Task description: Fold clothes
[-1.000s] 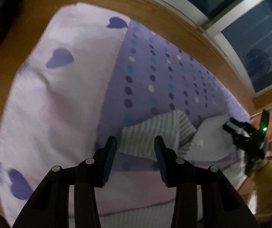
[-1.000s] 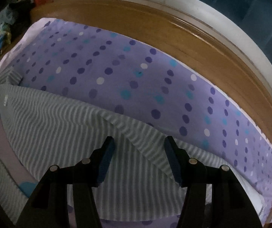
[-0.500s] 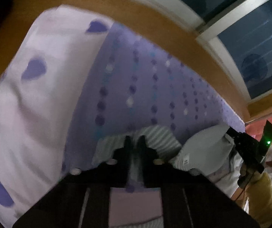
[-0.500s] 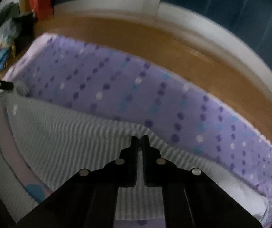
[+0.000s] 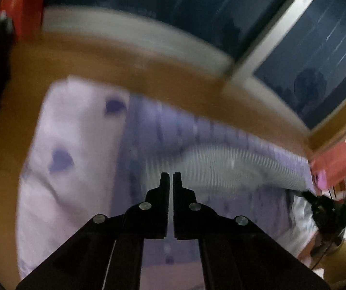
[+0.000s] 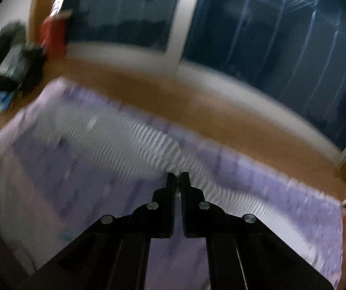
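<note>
We see a grey-and-white striped garment (image 5: 223,166) stretched as a long, raised band above a purple dotted bedsheet (image 5: 252,207). Its fine stripes run across its width, blurred by motion. In the right wrist view the striped garment (image 6: 134,140) spans from the far left of the purple dotted bedsheet (image 6: 281,188) toward the centre, where the fabric gathers into a pinched fold; a further striped part trails to the lower right. A small pale tag shows on its surface.

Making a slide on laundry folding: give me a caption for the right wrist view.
Right tongs pinch the edge of a striped garment above a dotted purple bedsheet.
</note>
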### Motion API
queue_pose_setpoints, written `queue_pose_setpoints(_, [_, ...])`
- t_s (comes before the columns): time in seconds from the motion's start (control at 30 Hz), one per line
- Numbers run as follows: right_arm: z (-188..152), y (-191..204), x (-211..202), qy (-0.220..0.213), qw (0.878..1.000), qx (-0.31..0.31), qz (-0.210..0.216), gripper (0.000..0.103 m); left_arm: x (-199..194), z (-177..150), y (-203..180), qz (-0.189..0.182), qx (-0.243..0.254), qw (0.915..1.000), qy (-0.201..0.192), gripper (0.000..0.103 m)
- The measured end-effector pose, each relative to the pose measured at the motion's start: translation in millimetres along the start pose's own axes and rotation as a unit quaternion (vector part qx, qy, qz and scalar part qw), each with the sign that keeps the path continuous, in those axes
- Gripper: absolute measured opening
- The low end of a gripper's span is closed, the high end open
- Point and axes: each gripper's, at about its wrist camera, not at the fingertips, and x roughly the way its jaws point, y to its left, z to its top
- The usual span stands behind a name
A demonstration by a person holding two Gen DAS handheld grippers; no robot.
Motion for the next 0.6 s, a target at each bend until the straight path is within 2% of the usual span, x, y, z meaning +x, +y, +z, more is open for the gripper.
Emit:
queue_pose_setpoints(0.13, [-61.0,22.6,15.7,0.09,0.996,0.019,0.005,0.003,24.3,-29.8,10.3,-0.004,-0.021,0.9985,0.05,0.014])
queue_pose_setpoints(0.2, [-79.1,21.1,15.5,0.112,0.993,0.04,-0.002,0.003,28.4,-34.1,11.7,0.005,-0.018,0.9981,0.059,0.019])
queue_pose_setpoints(0.23, [-83.3,18.6,11.7,0.11,0.993,0.052,-0.004,0.003,29.4,-34.2,11.7,0.01,-0.014,0.998,0.061,0.021])
queue_pose_setpoints(0.37, [-70.7,15.6,-3.0,0.123,0.988,0.09,-0.011,0.004,29.3,-24.3,12.3,0.018,-0.005,0.9982,0.058,0.032])
queue_pose_setpoints(0.43, [-49.7,23.0,-17.5,0.091,0.992,0.089,0.007,0.005,31.4,-18.6,12.7,0.019,-0.003,0.9983,0.056,0.037])
queue_pose_setpoints(0.5, [-26.4,34.6,-24.9,0.055,0.995,0.081,0.03,0.022,36.2,-15.7,13.8,0.019,-0.003,0.998,0.06,0.038])
queue_pose_setpoints(0.53, [-15.3,41.4,-24.9,0.042,0.995,0.077,0.04,0.045,37.4,-16.2,15.0,0.02,-0.003,0.9978,0.064,0.038])
queue_pose_setpoints(0.57, [-2.6,50.5,-19.6,0.03,0.996,0.073,0.049,0.058,38.0,-17.9,15.8,0.02,-0.002,0.9977,0.066,0.038])
queue_pose_setpoints(0.6, [10.8,60.4,-12.5,0.017,0.996,0.07,0.059,0.058,39.0,-20.3,16.2,0.018,-0.002,0.9976,0.067,0.038])
